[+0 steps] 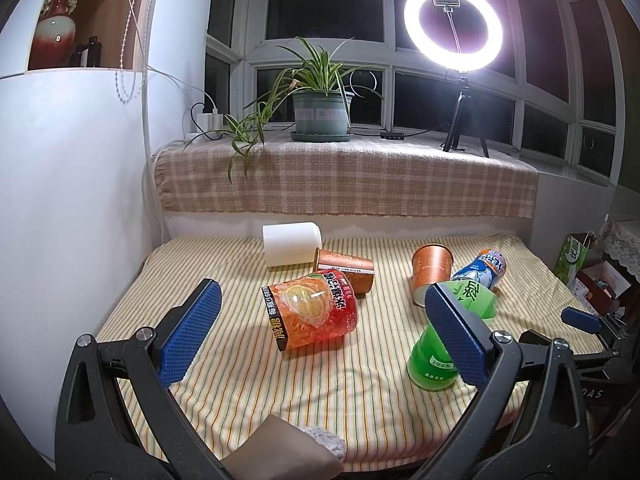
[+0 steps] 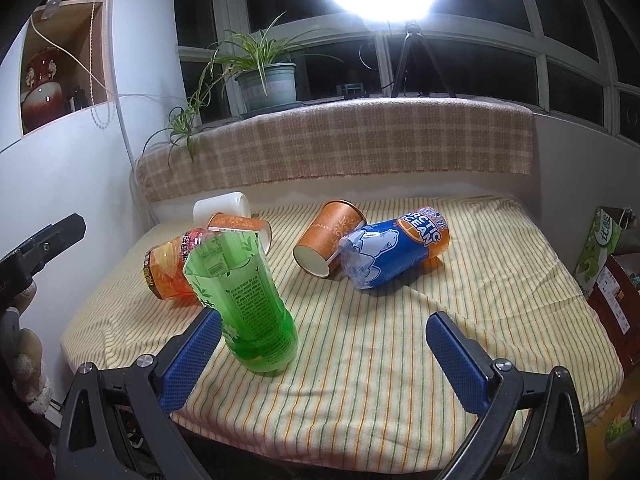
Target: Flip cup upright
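Several cups lie on the striped cloth (image 1: 240, 368). A red-orange cup (image 1: 312, 312) lies on its side between my left gripper's (image 1: 320, 312) open fingers, ahead of them. A green cup (image 2: 244, 300) stands upright near my open right gripper (image 2: 324, 340), close to its left finger (image 2: 192, 360); it also shows in the left wrist view (image 1: 436, 356). A blue cup (image 2: 394, 252), two orange paper cups (image 2: 328, 236) (image 2: 244, 226) and a white cup (image 2: 220, 208) lie on their sides.
A plaid-covered windowsill (image 1: 344, 176) behind the table carries a potted plant (image 1: 320, 108) and a ring light on a tripod (image 1: 454, 24). A white cabinet (image 1: 72, 160) stands at left. Boxes (image 2: 612, 280) sit beyond the table's right edge.
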